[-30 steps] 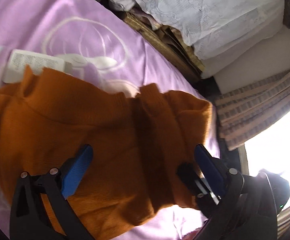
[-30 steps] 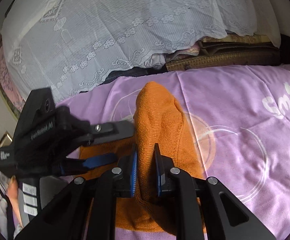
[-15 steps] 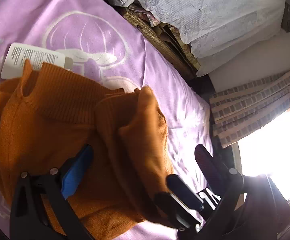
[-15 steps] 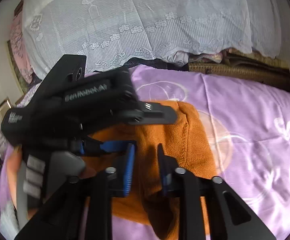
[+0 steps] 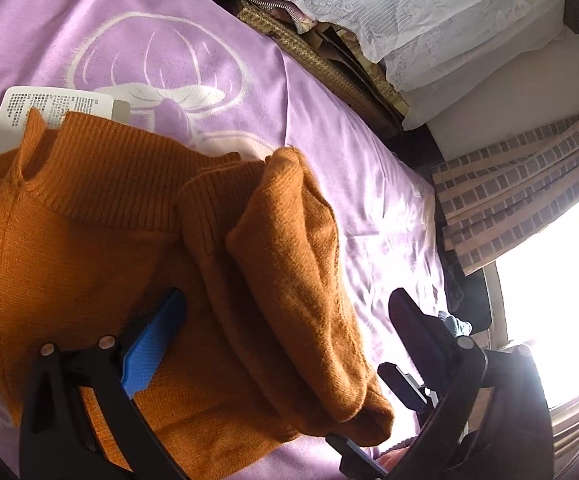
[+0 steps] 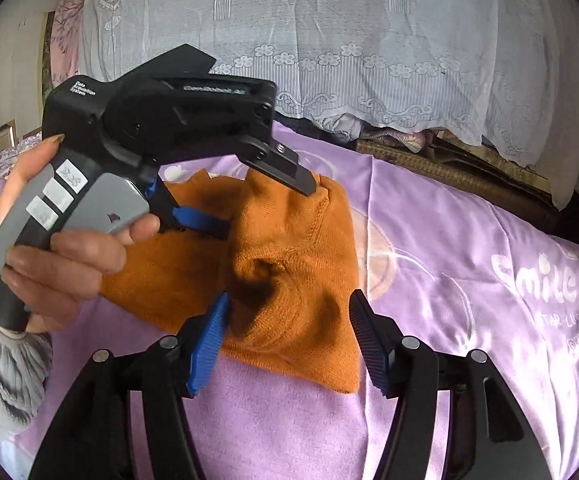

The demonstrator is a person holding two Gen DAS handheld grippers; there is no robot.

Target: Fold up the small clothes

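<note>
Between the right claw (image 6: pixel 289 340)'s just-parted, freshly widened jaws lies the orange sweater (image 6: pixel 289 264), unpinched.

I'm working over a bed covered by a smooth lilac blanket (image 6: pixel 469 240) printed with white looping line art and the word "Smile". An orange ribbed knit sweater (image 5: pixel 101 248) lies directly on it, one side folded inward across the body. Just beyond its collar a white printed card (image 5: pixel 55 106) lies flat on the blanket, partly tucked under the knit.
</note>
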